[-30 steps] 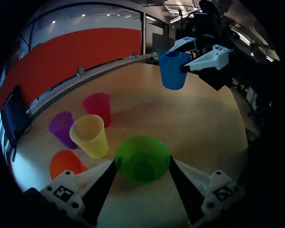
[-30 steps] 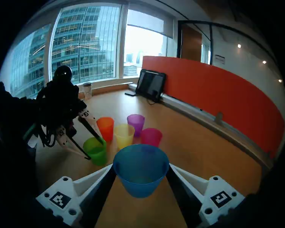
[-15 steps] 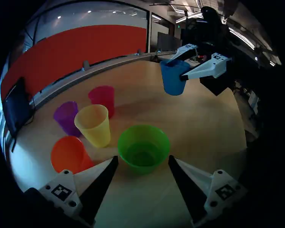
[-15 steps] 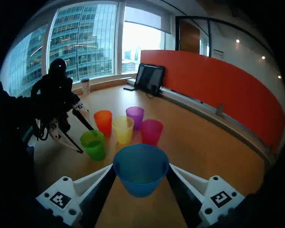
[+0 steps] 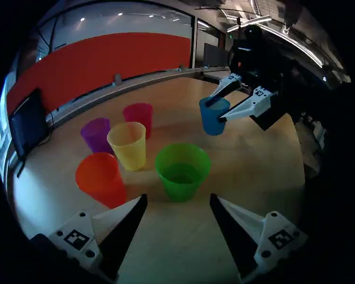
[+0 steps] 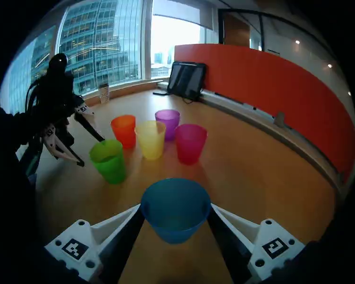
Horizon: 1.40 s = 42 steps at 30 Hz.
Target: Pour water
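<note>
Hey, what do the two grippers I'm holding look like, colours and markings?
The left gripper and right gripper match: each has two white fingers tapering to points, black on the inner faces, with a square black-and-white marker near each finger's base. Seen from the other gripper's view, their bodies are bulky and black.

translucent blue cup [image 6: 175,210] upright, held; green cup [image 5: 182,171] upright, standing free

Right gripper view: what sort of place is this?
Probably an office meeting room high in a tower block: tall windows onto glass towers, a big wooden table, and an orange partition behind it.
</note>
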### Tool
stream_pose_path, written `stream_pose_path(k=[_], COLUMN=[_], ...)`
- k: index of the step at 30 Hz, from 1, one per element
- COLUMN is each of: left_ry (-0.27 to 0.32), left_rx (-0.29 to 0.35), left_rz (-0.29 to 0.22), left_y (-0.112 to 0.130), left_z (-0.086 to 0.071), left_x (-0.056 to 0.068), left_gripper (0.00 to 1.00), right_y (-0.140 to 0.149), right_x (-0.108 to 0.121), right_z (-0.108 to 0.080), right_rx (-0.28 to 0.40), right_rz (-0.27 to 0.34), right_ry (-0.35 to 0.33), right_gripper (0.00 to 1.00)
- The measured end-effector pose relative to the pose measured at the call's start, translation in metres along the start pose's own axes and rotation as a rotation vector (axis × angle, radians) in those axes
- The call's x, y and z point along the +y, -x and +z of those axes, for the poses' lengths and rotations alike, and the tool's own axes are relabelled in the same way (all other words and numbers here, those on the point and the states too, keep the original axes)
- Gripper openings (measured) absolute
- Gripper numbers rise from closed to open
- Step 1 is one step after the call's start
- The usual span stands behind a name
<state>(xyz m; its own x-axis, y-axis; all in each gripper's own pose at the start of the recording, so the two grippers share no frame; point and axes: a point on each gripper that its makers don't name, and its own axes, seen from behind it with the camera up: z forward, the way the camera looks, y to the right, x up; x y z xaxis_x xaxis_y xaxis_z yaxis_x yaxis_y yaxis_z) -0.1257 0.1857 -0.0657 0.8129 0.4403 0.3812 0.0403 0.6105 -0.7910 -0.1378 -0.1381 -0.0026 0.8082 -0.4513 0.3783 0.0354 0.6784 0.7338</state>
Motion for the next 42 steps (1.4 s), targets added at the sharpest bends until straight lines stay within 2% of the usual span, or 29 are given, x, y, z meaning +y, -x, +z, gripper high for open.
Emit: stream_pose_path(k=[9,20,26,33,42], left_ry=[-0.018,-0.010,-0.016,-0.052,-0.150], left_rx=[0.017,0.015,0.020,0.033,0.086], left_rz=[-0.018,-0.020,-0.025,-0.042,-0.085], left_y=[0.000,0.001,0.000,0.002,0.002], left_z=[-0.011,-0.010,-0.012,-0.020,-0.044], left_x=[-0.003,0.001,-0.001,-0.009,-0.028], left_gripper=[0.98,0.98,0.98,0.98,0.98], right_y=[0.012,0.019,0.021,0.022,0.034], right_x=[-0.002,-0.001,0.000,-0.001,-0.002], right_z=[0.010,0.008,0.006,-0.006,-0.033], right_rx=[-0.021,-0.035,-0.041,-0.034,-0.008], right_rz=[0.025,0.027,0.029,0.034,0.057], right_ry=[-0.003,0.007,0.015,0.032,0.086], right_gripper=[0.92,0.92,0.99,1.00,1.00])
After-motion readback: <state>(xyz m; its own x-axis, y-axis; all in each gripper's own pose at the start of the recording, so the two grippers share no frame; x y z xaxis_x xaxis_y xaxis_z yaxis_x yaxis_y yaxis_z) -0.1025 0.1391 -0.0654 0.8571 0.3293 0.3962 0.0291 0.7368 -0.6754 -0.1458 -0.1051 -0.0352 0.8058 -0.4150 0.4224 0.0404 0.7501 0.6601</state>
